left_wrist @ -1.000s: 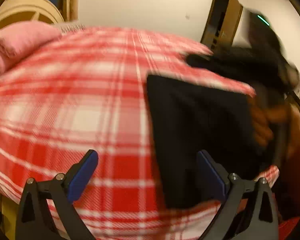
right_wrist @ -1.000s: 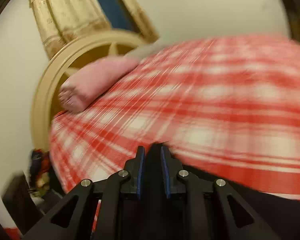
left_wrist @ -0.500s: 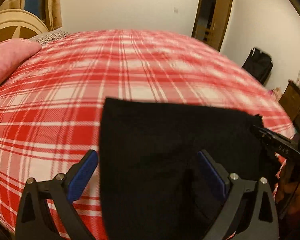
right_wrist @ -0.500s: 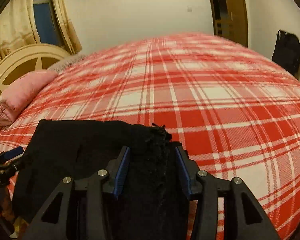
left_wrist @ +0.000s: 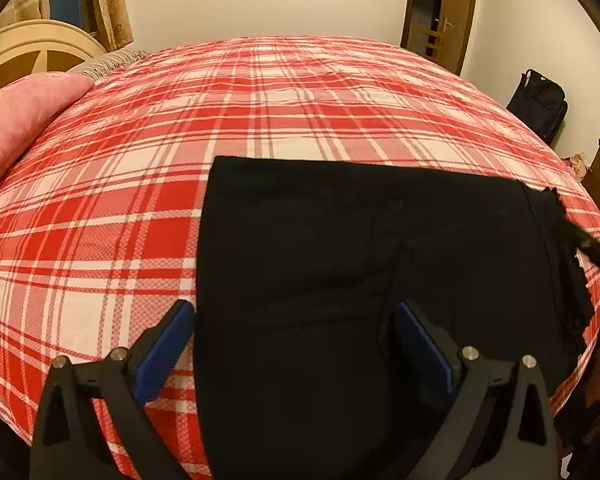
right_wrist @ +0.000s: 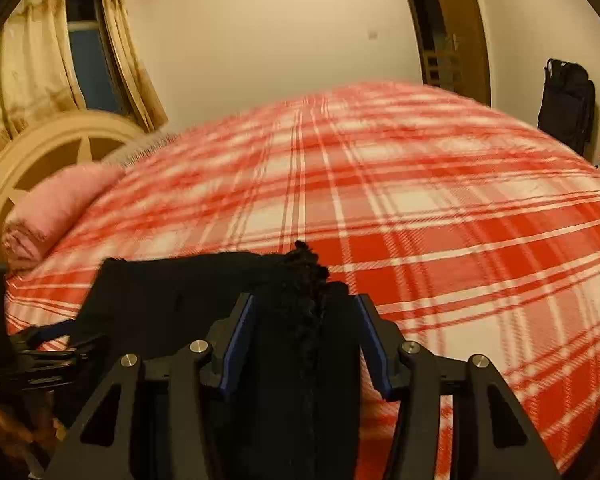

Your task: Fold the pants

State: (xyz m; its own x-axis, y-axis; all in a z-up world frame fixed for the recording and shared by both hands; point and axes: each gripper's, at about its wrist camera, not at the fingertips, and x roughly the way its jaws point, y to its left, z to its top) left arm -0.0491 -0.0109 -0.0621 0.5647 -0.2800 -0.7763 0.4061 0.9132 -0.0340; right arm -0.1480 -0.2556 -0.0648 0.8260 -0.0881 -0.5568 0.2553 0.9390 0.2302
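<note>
Right claw (right_wrist: 304, 336) has just been opening, frayed pants (left_wrist: 340, 260) hem loose between; left claw (left_wrist: 296, 344) spread: withdraw straight back, avoid snagging.

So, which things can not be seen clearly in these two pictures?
- Near edge of the black pants: left wrist view, cut off by the bottom edge, behind the left claw.
- Frayed hem between the open right claw fingers: right wrist view, dark on dark; layers cannot be counted.
- Far part of the plaid bedcover: right wrist view, blurred.
- Person's hand: mostly cut off at the left edge.
</note>
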